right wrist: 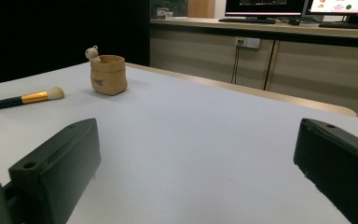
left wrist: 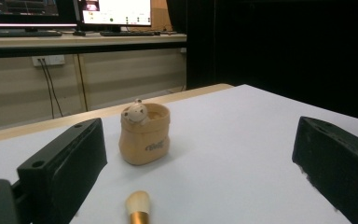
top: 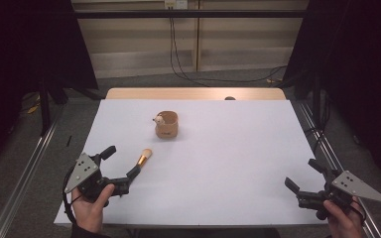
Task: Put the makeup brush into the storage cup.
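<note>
Both tongs gape empty; the left tongs [top: 120,167] straddling the dark-handled, gold-ferruled makeup brush [top: 140,162] could nudge it rolling across the white bench [top: 238,153] before closing

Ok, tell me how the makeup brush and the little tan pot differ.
The makeup brush lies flat on the white table; the tan pot stands upright. The brush is long and thin with a dark handle and gold band; the pot is squat with a small animal figure at its rim. The brush lies near the left gripper; the pot sits farther back. Both are untouched.
</note>
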### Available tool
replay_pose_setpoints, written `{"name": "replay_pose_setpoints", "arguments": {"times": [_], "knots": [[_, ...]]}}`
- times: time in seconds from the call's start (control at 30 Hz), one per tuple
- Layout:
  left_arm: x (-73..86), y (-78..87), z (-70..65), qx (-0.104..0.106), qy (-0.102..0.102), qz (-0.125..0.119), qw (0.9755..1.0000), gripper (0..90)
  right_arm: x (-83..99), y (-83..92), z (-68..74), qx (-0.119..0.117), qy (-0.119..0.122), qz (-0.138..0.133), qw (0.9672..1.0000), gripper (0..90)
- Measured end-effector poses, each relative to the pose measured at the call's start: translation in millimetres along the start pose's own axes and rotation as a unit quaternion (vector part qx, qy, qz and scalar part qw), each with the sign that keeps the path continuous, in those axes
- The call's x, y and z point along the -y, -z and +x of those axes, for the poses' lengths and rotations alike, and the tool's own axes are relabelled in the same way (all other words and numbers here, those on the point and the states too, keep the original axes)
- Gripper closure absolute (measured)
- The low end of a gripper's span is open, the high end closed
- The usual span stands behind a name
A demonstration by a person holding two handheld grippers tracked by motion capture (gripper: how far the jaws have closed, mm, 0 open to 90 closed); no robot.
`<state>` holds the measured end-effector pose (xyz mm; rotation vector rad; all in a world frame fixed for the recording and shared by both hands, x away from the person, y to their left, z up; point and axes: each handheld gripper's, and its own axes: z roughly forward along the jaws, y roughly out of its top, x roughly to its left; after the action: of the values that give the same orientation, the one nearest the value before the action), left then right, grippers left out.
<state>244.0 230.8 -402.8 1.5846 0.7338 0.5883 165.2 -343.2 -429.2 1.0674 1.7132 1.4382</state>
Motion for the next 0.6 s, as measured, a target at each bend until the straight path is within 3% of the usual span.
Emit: {"name": "replay_pose_setpoints", "arguments": {"times": [0.13, 0.6], "knots": [[0.0, -5.3, 6.6, -0.01, -0.003, -0.004, 0.9999, 2.4, -0.1, -0.5, 0.3, 0.0, 0.005, 0.0, 1.0, 0.1], [-4.0, -31.4, 24.8, -0.012, -0.003, 0.004, 0.9999, 2.3, 0.1, -1.5, 0.4, 0.002, 0.001, -0.002, 1.0, 0.1]]}}
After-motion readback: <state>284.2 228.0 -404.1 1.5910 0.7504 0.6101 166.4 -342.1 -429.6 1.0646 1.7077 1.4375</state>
